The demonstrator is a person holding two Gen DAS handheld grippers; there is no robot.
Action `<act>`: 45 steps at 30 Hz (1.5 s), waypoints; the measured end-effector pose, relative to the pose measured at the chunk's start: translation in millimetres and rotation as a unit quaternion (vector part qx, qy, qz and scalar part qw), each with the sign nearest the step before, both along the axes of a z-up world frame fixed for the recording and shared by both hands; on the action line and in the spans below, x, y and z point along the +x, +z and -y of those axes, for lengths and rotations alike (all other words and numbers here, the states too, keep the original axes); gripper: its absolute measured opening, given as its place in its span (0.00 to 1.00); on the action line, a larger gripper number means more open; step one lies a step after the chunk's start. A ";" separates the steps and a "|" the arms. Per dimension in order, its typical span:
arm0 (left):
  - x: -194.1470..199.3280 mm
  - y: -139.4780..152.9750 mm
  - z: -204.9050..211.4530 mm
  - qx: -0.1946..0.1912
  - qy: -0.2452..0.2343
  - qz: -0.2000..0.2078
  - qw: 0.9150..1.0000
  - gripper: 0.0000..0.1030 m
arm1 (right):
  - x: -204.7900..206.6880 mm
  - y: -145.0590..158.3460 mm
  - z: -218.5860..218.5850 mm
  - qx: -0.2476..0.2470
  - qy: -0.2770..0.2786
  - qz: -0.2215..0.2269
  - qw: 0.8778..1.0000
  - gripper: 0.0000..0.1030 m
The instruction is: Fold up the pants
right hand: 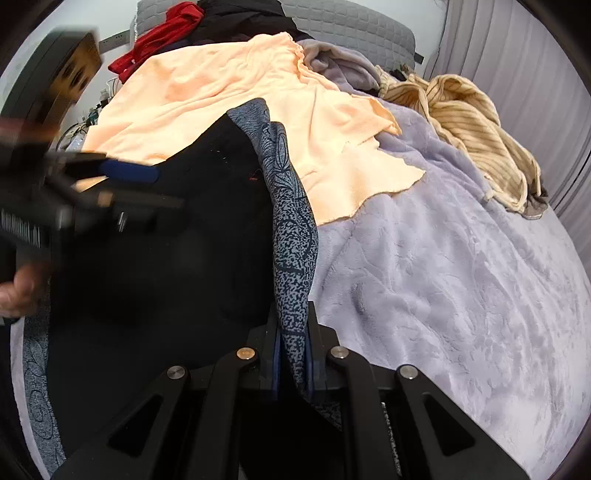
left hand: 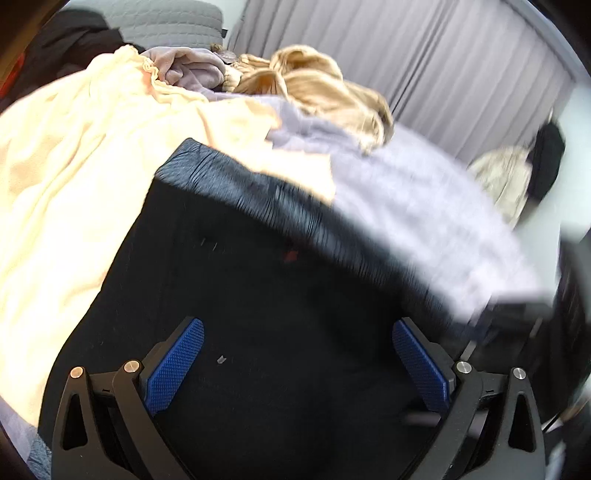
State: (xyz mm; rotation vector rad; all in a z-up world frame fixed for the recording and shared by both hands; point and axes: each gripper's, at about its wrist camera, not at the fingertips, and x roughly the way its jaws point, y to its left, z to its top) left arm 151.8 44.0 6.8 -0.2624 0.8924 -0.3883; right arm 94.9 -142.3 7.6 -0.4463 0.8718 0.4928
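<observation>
Dark pants (left hand: 258, 295) with a blue patterned waistband (left hand: 236, 184) lie on a lavender bed blanket (left hand: 424, 206). My left gripper (left hand: 297, 354) hovers over the black fabric with its blue pads wide apart and nothing between them. In the right wrist view my right gripper (right hand: 293, 347) is shut on the blue patterned edge of the pants (right hand: 291, 221), which rises from the jaws up along the black fabric (right hand: 166, 277). The left gripper (right hand: 125, 173) shows blurred at the left of that view.
A peach garment (right hand: 240, 103) lies spread behind the pants. A tan striped garment (right hand: 476, 133) is bunched at the back right, and red and black clothes (right hand: 162, 33) sit at the back. Grey curtains (left hand: 406, 55) hang beyond the bed.
</observation>
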 end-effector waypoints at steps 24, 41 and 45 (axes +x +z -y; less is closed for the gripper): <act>-120.6 18.5 -81.9 -0.025 0.077 -0.059 0.995 0.24 | -182.7 48.0 -73.0 -0.051 -0.058 0.157 0.985 0.11; -202.7 -3.7 -152.0 0.029 0.092 -0.028 0.995 0.70 | -257.3 -38.3 -150.0 -0.158 -0.075 0.151 0.973 0.43; -222.5 38.9 -122.1 0.072 0.090 0.093 0.989 0.99 | -289.8 -8.9 -142.2 -0.083 -0.096 0.183 0.975 1.00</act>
